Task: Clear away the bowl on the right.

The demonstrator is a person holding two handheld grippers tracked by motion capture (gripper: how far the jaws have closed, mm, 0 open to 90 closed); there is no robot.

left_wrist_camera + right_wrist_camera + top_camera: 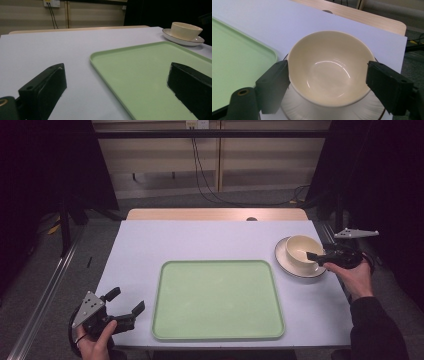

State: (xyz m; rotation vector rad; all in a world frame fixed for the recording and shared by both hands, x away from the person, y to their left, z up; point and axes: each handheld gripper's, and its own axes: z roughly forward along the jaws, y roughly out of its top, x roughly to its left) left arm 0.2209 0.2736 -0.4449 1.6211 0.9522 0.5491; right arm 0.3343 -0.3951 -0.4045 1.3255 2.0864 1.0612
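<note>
Dark curtains closed in both sides of the room, and cables (200,175) hung down a pale panelled wall behind the table (150,245), whose white top left a wooden strip bare along its far edge. A green tray (217,300) lay empty near the front edge. At the right, a cream bowl (301,250) stood on a saucer (287,262); in the right gripper view the bowl covered most of the saucer, so its rim was hard to follow. The right gripper (316,255) had its jaws apart on either side of the bowl, the left jaw at or against the wall; contact on the other side could not be told. The left gripper (125,301) hovered at the front-left corner, jaws wide apart and empty, its hand (95,342) cut off by the frame.
</note>
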